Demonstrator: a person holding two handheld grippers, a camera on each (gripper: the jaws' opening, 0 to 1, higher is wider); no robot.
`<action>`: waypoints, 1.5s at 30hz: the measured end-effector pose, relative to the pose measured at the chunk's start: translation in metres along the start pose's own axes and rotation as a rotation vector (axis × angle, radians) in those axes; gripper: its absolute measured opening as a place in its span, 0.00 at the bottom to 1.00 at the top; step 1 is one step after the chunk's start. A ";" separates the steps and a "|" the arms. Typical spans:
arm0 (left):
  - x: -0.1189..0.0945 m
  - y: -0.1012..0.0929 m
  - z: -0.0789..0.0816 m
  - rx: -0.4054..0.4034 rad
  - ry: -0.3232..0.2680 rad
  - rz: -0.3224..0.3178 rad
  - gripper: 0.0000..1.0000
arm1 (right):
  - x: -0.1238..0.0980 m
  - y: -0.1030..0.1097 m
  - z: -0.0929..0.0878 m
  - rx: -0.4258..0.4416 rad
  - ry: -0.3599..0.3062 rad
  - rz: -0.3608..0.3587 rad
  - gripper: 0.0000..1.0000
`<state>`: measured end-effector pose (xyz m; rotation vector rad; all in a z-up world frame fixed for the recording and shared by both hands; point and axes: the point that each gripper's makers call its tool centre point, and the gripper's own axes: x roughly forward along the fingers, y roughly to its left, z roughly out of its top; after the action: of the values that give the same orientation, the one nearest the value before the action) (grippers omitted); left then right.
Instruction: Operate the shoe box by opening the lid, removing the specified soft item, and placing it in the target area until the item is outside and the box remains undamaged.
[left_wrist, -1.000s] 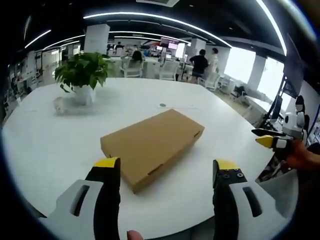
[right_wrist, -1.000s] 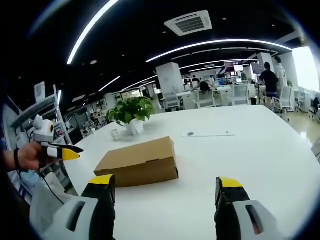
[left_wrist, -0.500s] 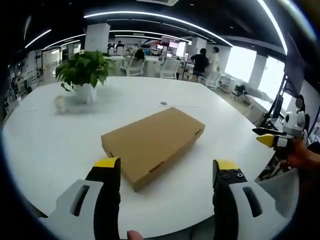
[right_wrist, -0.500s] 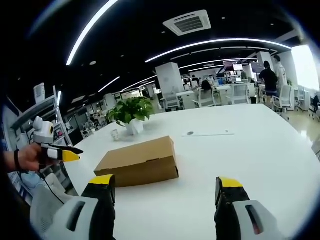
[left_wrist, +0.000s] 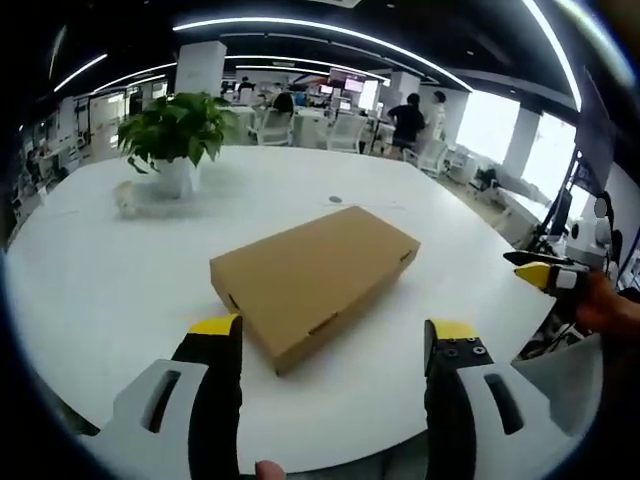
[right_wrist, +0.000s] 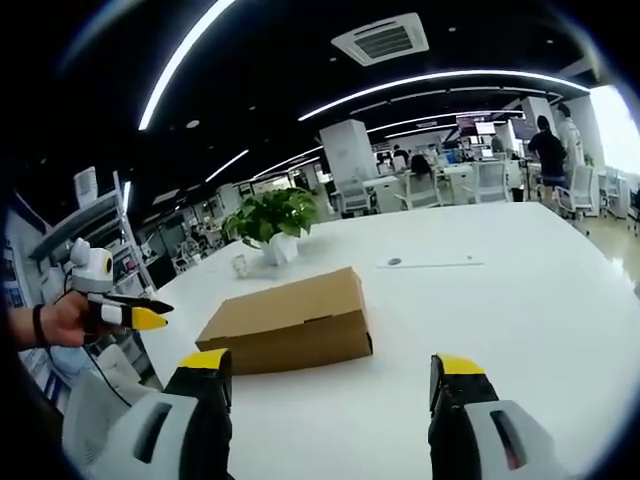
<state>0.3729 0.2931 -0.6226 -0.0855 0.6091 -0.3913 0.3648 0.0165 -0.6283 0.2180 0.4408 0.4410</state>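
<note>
Left gripper view: closed shoe box (left_wrist: 318, 280) mid-table (left_wrist: 90, 290).

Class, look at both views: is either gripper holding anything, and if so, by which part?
Nothing is held. The left gripper and right gripper are both open and short of the closed box on the table.

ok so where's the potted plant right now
In the left gripper view the potted plant stands on the white table at upper left, beyond the closed cardboard box, with a small pale object beside it.
</note>
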 end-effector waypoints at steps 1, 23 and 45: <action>0.000 0.001 0.000 -0.001 0.000 0.001 0.73 | 0.001 0.000 0.000 -0.001 0.003 0.002 0.80; 0.011 0.032 -0.018 -0.060 0.023 0.060 0.73 | 0.059 0.003 0.006 -0.029 0.075 0.088 0.79; 0.055 0.038 -0.043 -0.062 0.114 0.051 0.73 | 0.134 -0.010 -0.011 -0.165 0.226 0.170 0.75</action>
<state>0.4022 0.3088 -0.6951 -0.1067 0.7347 -0.3295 0.4725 0.0697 -0.6895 0.0451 0.6070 0.6691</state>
